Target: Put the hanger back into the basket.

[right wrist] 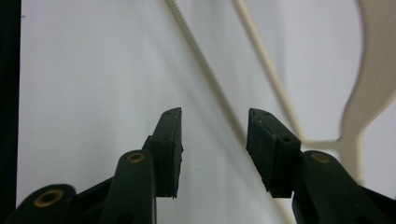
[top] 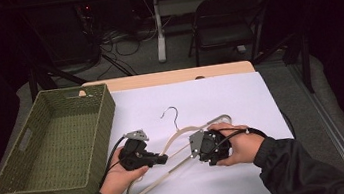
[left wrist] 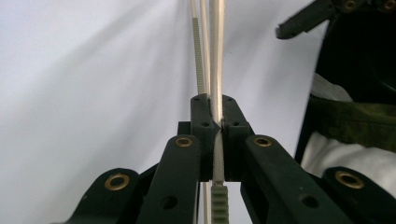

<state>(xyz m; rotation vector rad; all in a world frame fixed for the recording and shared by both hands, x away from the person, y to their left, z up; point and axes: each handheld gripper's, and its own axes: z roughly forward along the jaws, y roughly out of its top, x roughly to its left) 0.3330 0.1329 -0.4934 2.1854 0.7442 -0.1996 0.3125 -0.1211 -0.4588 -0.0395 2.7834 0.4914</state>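
A cream plastic hanger (top: 177,137) with a thin metal hook (top: 175,113) lies on the white sheet (top: 221,100). My left gripper (top: 164,158) points right and is shut on one of the hanger's thin bars. In the left gripper view that bar (left wrist: 215,56) runs straight up out of the pressed pads of my left gripper (left wrist: 215,122). My right gripper (top: 195,152) sits just right of it, over the hanger's middle. In its own view my right gripper (right wrist: 215,116) stands open over the sheet, and the ribbed bar (right wrist: 205,70) slants past behind its right fingertip without touching the pads.
A green woven basket (top: 107,116) stands at the left edge of the sheet, close to my left hand. The table's wooden far edge (top: 167,76) lies behind the sheet. A folding chair (top: 230,18) and cables are on the floor beyond.
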